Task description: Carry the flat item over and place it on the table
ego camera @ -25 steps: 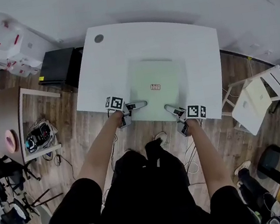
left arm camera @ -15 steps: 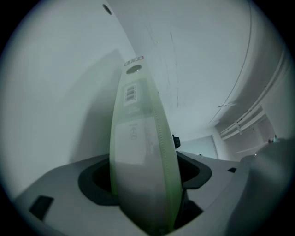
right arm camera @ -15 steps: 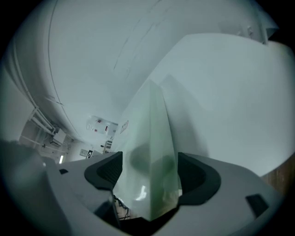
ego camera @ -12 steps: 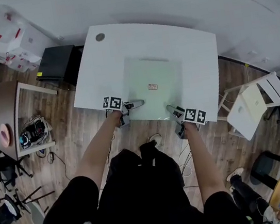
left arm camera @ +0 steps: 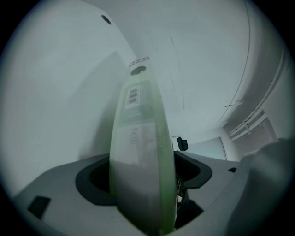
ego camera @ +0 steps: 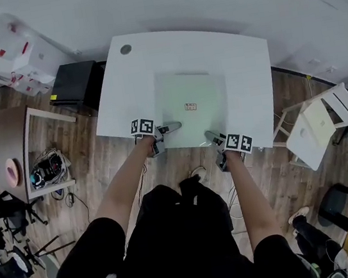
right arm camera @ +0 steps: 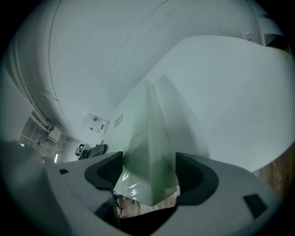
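Note:
A pale green flat mat (ego camera: 192, 108) with a small red label lies across the near half of the white table (ego camera: 240, 60), its front edge at the table's edge. My left gripper (ego camera: 171, 128) is shut on the mat's near left corner. At the near right corner, my right gripper (ego camera: 211, 137) is shut on it too. In the left gripper view the mat (left arm camera: 140, 152) shows edge-on and fills the gap between the jaws of the left gripper (left arm camera: 143, 173). In the right gripper view the mat's corner (right arm camera: 150, 152) sits bent between the jaws of the right gripper (right arm camera: 150, 173).
A round cable hole (ego camera: 125, 48) marks the table's far left corner. A black box (ego camera: 75, 82) stands on the floor left of the table, a wooden side table (ego camera: 7, 147) further left, a white chair (ego camera: 317, 123) to the right. The wall runs close behind.
Both grippers and the mat stay at the table's near edge. Only the head view has shifted slightly.

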Demonstrator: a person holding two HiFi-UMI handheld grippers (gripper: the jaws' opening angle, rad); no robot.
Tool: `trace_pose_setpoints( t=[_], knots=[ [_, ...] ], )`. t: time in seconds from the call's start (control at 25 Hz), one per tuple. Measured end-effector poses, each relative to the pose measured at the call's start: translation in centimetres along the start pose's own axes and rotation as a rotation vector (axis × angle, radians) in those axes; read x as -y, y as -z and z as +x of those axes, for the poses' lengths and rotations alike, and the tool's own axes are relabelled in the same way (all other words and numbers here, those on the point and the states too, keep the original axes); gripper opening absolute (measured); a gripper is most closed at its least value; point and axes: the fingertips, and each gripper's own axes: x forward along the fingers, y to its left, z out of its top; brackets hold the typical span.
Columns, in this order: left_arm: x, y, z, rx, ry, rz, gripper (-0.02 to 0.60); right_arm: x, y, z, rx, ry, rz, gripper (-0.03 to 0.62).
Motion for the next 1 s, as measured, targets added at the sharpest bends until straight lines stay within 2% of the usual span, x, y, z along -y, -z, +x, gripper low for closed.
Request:
trace_pose_setpoints(
  t=[0.16, 0.24, 0.36, 0.48, 0.56, 0.64, 0.84, 1.0],
  knots=[
    [-0.2, -2.3, -1.2, 0.130, -0.029, -0.038, 0.377, 0.8, 0.1, -0.7, 0.048, 0.031, 0.049, 0.357],
    [-0.1, -2.5, -1.9, 0.132, -0.050, -0.004, 0.377, 0.7, 0.2, -0.7, 0.077, 0.047, 0.068, 0.356],
    [-0.4, -1.4, -2.4, 0.091, -0.109, 0.088, 0.382, 0.5, 0.7, -0.3, 0.093, 0.069, 0.063, 0.357],
    [-0.8, -1.5, -3.0, 0.130, -0.142, 0.120, 0.382, 0.4, 0.7, -0.1, 0.098, 0.094, 0.049, 0.357],
    [-0.6, -2.5, -3.8, 0.201, -0.140, 0.116, 0.382, 0.5, 0.5, -0.1, 0.116, 0.110, 0.054, 0.357],
    [0.2, -3.2, -4.3, 0.238, -0.118, 0.123, 0.382, 0.5, 0.4, -0.1, 0.135, 0.124, 0.072, 0.357],
    [1.7, -1.6, -4.5, 0.169, -0.082, 0.194, 0.382, 0.4, 0.6, 0.0, 0.181, 0.152, 0.123, 0.357],
    [2.1, -1.0, -4.9, 0.202, -0.071, 0.217, 0.382, 0.1, 0.6, 0.0, 0.203, 0.154, 0.120, 0.357]
  ],
)
